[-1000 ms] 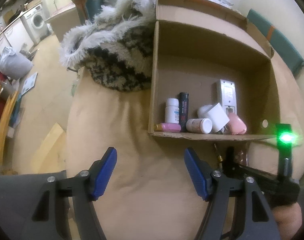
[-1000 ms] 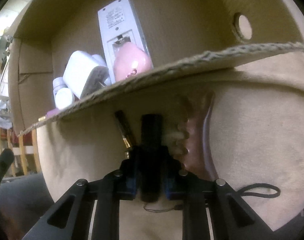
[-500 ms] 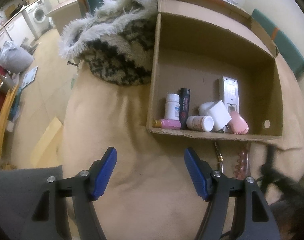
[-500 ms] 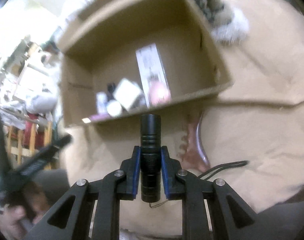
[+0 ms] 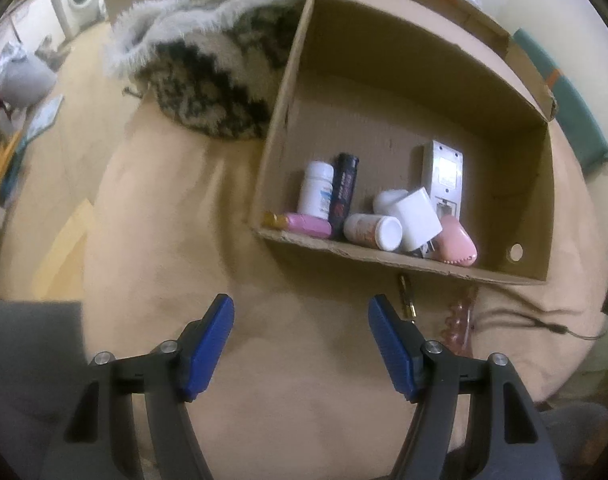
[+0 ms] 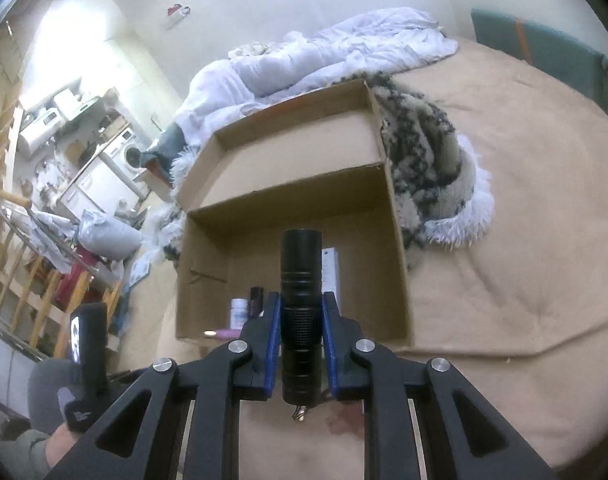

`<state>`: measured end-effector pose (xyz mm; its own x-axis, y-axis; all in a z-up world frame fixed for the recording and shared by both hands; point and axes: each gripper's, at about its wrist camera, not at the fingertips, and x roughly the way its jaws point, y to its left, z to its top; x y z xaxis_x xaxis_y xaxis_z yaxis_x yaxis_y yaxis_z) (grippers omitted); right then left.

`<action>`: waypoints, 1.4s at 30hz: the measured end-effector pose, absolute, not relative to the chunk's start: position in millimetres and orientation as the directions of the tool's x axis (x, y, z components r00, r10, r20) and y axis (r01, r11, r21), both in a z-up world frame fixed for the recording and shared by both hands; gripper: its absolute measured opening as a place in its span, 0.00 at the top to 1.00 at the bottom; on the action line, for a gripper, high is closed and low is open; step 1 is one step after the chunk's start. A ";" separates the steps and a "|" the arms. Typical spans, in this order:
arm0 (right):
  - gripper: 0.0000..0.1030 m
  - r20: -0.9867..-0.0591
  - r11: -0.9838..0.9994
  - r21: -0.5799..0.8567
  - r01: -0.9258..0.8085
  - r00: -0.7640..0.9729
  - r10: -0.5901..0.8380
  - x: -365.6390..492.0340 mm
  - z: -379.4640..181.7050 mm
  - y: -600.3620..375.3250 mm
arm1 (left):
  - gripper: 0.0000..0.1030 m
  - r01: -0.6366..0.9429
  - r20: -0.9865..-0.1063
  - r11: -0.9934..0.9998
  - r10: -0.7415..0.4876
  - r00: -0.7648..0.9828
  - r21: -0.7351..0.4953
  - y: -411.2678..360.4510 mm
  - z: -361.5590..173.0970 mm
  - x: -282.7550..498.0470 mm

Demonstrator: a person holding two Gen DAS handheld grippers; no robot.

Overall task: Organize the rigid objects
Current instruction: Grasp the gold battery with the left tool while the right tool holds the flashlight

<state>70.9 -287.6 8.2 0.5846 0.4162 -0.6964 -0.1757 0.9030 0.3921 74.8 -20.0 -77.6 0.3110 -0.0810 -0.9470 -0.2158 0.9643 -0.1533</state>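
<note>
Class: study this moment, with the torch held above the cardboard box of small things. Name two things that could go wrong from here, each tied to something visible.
1. The right tool pinches the smooth round torch only at its middle, so it may slip or swivel.
2. The near end of the cardboard box is crowded: a torch dropped there could topple the upright white bottle or the black tube; the bare far end looks safer.

Premises were a home: a bed (image 6: 524,208) with rumpled duvet (image 6: 304,64) ahead of the tool, washing machine (image 6: 129,156) beyond, left.
</note>
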 end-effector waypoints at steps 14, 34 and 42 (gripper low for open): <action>0.80 -0.691 0.824 0.562 -0.069 0.508 0.514 80.8 -25.4 -311.8 | 0.50 -0.118 -0.978 0.983 -0.117 0.173 -0.138 -106.6 -127.9 75.4; 0.80 -0.670 0.804 0.591 -0.067 0.513 0.536 81.1 -23.4 -319.3 | 0.91 -0.023 -0.994 1.000 -0.014 0.104 -0.016 -139.0 -147.2 85.1; 0.80 -0.661 0.817 0.571 -0.084 0.544 0.517 76.7 -18.2 -319.8 | 0.91 -0.016 -0.980 1.000 -0.012 0.199 -0.016 -104.8 -95.6 71.4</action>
<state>76.7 -319.8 -18.2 0.5437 0.5173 -0.6609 -0.0836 0.8169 0.5707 71.4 -104.8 -95.6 0.1994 -0.0120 -0.9798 -0.0158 0.9998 -0.0155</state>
